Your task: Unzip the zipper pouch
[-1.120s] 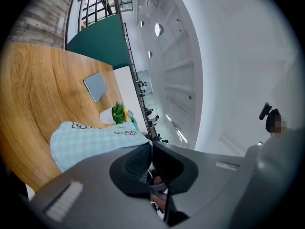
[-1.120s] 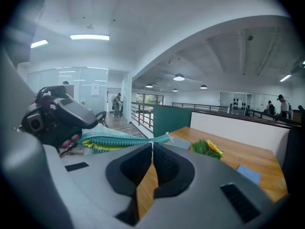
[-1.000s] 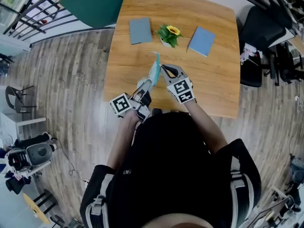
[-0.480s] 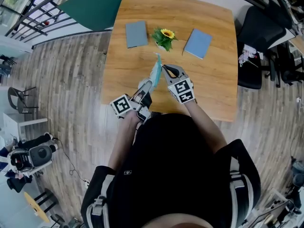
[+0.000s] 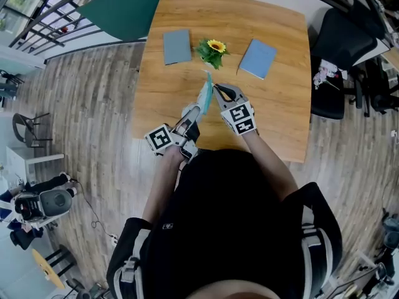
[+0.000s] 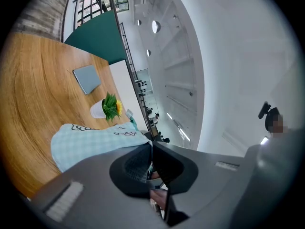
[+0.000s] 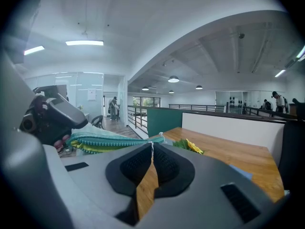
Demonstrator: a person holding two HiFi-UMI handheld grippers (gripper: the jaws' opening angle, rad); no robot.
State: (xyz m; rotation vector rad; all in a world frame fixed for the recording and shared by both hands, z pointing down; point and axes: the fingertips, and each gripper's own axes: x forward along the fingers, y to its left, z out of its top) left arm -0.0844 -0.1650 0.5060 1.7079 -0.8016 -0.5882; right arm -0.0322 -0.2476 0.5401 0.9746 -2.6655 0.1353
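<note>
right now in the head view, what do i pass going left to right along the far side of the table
grey-blue notebook → potted sunflower → blue notebook → black chair just off the table's right edge

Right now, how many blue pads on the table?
2. Left pad lies left of the plant; right pad lies right of it. Both flat on the table, beyond the pouch. None seem hidden.
</note>
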